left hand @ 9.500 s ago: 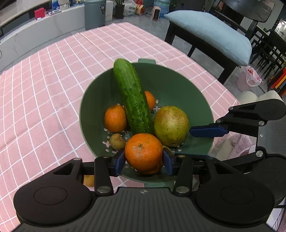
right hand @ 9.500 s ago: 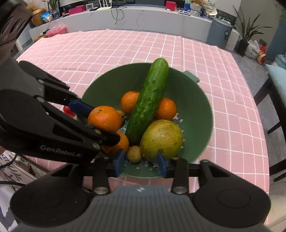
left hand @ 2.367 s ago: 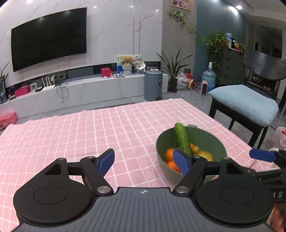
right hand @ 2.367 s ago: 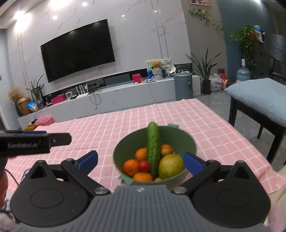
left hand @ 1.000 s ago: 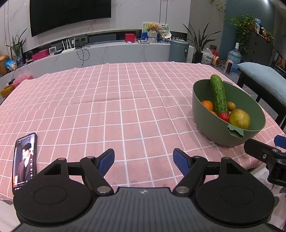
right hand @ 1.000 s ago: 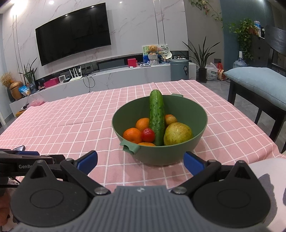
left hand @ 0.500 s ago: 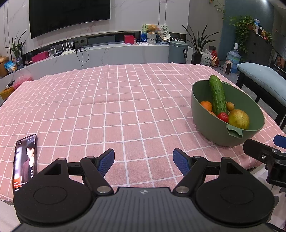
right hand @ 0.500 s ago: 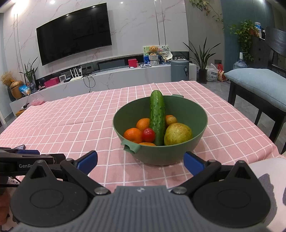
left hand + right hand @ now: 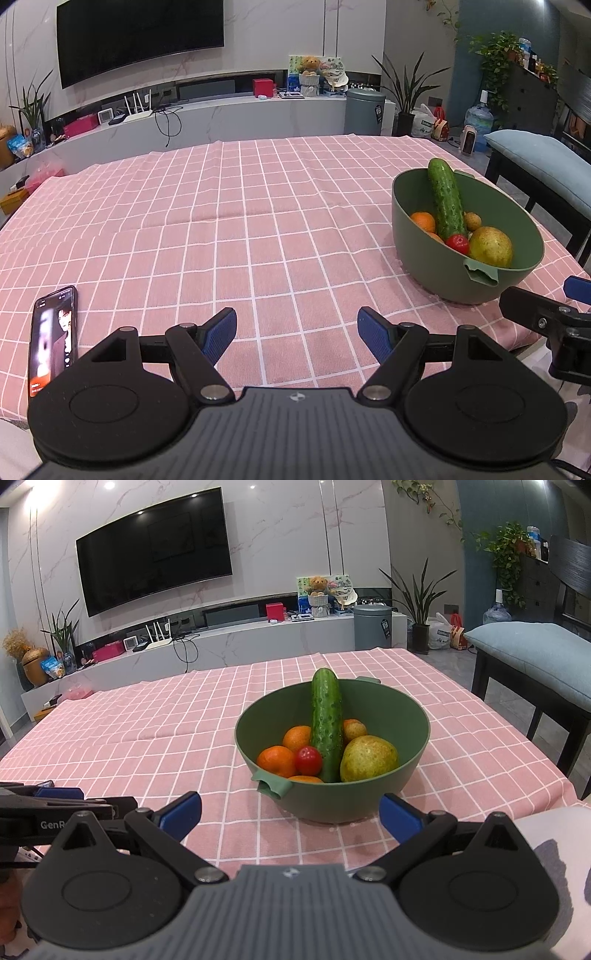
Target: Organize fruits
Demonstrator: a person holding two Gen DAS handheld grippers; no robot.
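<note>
The green bowl (image 9: 332, 797) sits near the table's (image 9: 258, 229) right front corner, on a pink cloth with thin white checks. It is smooth matte plastic, round and deep, with a small tab handle on the near rim and another at the far rim. A cucumber (image 9: 326, 731) leans in it lengthwise, bumpy and dark green, its long axis running from the bowl's near bottom up and away, its rounded tip poking above the far rim. Around it lie dimpled oranges (image 9: 277, 761), a glossy red cherry tomato (image 9: 308, 760), a dull yellow-green pear (image 9: 368, 758) and a small brownish round fruit (image 9: 354, 729).

Both tongs stand wide with nothing between their blue ribbed pads: the right tongs (image 9: 290, 814) face the bowl just short of it, the left tongs (image 9: 296, 330) hover over bare cloth to its left. A lit phone (image 9: 53, 336) lies flat by the left edge.
</note>
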